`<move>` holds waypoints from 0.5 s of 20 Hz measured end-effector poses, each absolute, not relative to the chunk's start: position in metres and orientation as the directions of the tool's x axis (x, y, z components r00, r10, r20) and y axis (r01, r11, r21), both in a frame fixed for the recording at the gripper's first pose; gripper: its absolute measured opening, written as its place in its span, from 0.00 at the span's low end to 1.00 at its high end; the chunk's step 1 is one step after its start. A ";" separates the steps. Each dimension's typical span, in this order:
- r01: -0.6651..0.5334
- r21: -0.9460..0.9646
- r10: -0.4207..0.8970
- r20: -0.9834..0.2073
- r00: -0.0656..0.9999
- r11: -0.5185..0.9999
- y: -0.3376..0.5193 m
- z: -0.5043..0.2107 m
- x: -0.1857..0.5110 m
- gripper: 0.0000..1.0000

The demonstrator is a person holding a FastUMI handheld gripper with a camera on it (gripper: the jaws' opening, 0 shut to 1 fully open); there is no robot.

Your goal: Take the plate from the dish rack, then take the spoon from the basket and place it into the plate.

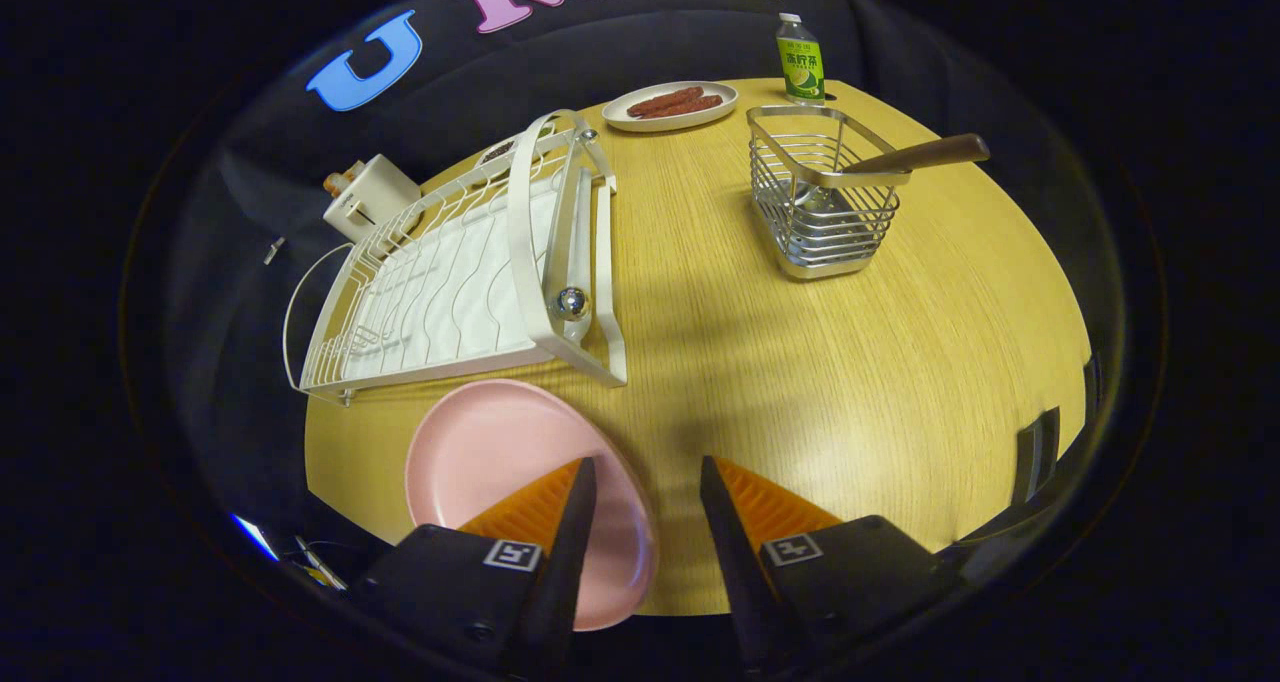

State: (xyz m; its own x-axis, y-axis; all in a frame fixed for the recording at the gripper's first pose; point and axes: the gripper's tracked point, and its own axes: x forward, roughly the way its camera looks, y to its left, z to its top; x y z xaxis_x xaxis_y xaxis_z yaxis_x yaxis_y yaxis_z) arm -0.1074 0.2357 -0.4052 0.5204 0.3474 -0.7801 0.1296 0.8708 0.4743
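Gripper view, looking down w/ fisheye onto the table (800,362), light wood, most of its middle bare. Dish rack (450,272), white wire w/ a tall hoop handle, sits along the table's left edge, slots vacant as far as I can tell. Pink plate (490,452) lies flat on the table near the front edge, just in front of the rack's near corner; judging by that, the plate step looks done, and it sits where the gripper can reach it w/o crossing the rack. Wire basket (825,202) stands toward the far right part of the table, well apart from the plate. Spoon (905,157) stands in it, bowl down, brown handle leaning out over the rim to the right, so the handle is the free part to grab. Small dish of sausages (670,105) and a green bottle (801,59) sit at the far edge behind the basket; white box (368,197) at the far left corner behind the rack.

Gripper (648,487): fingers spread apart, nothing between them, left finger over the plate's right rim. Bare wood runs from fingers to basket, so prob. a clear diagonal approach; basket's wire walls and the bottle behind leave less room on the far side.
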 end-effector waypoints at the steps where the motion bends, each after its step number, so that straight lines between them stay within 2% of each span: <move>1: 0.130 0.479 0.348 -0.775 0.528 0.868 0.234 -0.402 -0.106 0.63; 2: 0.129 0.479 0.345 -0.771 0.536 0.868 0.231 -0.399 -0.104 0.73; 4: 0.119 0.485 0.342 -0.749 0.567 0.866 0.223 -0.385 -0.100 0.82; 7: 0.070 0.522 0.356 -0.666 0.655 0.850 0.211 -0.348 -0.086 0.87; 10: 0.010 0.526 0.344 -0.569 0.747 0.850 0.188 -0.302 -0.070 0.88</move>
State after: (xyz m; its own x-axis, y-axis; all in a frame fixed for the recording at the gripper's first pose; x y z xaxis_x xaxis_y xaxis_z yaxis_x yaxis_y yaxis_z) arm -0.0700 0.1879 -0.3016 0.7468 0.3436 -0.5694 0.0098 0.8504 0.5260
